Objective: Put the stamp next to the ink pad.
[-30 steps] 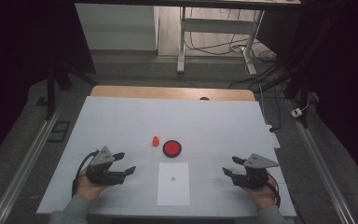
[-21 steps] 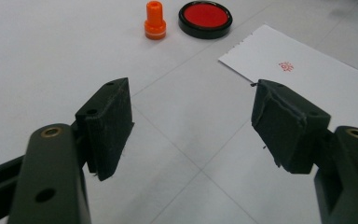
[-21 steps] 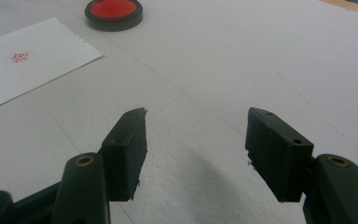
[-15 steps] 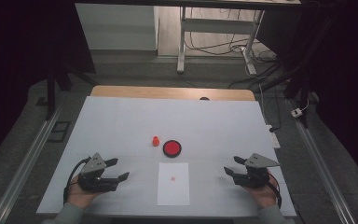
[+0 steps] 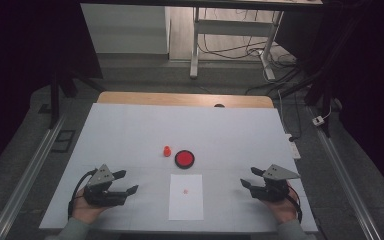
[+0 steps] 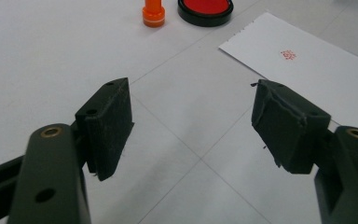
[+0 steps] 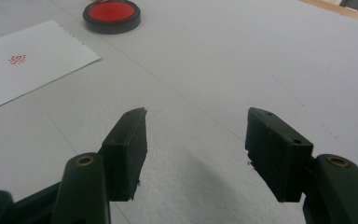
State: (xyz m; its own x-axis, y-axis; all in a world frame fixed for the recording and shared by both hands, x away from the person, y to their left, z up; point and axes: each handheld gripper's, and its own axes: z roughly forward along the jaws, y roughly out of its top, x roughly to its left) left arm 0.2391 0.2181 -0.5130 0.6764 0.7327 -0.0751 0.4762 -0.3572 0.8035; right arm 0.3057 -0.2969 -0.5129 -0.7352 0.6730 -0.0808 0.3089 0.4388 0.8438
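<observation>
On the white table top (image 5: 130,135), seen from the high view, a small orange stamp with a rounded cap (image 5: 167,150) stands upright near the middle, and a round black ink pad with a red centre (image 5: 184,158) sits just beside it at its 4 o'clock, apart from it by a narrow gap. A white rectangular sheet of paper (image 5: 186,197) lies at 6 o'clock from the ink pad, close to the near edge of the table, and carries a small red stamped mark (image 5: 185,191) in its upper half.

The left gripper (image 5: 125,182) rests low over the table at 9 o'clock from the paper, held in a hand (image 5: 86,210), with its jaws spread apart and nothing between them. In the left gripper view its jaws frame bare table, with the stamp (image 6: 153,13) and ink pad (image 6: 205,9) ahead at 12 o'clock and the paper (image 6: 307,74) at 2 o'clock, its red mark (image 6: 287,55) plain to see.

The right gripper (image 5: 250,177) sits at 3 o'clock from the paper, well apart from it, also released and empty. In the right gripper view the ink pad (image 7: 112,16) lies at 11 o'clock and the paper (image 7: 28,60) with its mark (image 7: 17,59) at 10 o'clock. Both grippers stand well apart from the stamp, which neither touches.
</observation>
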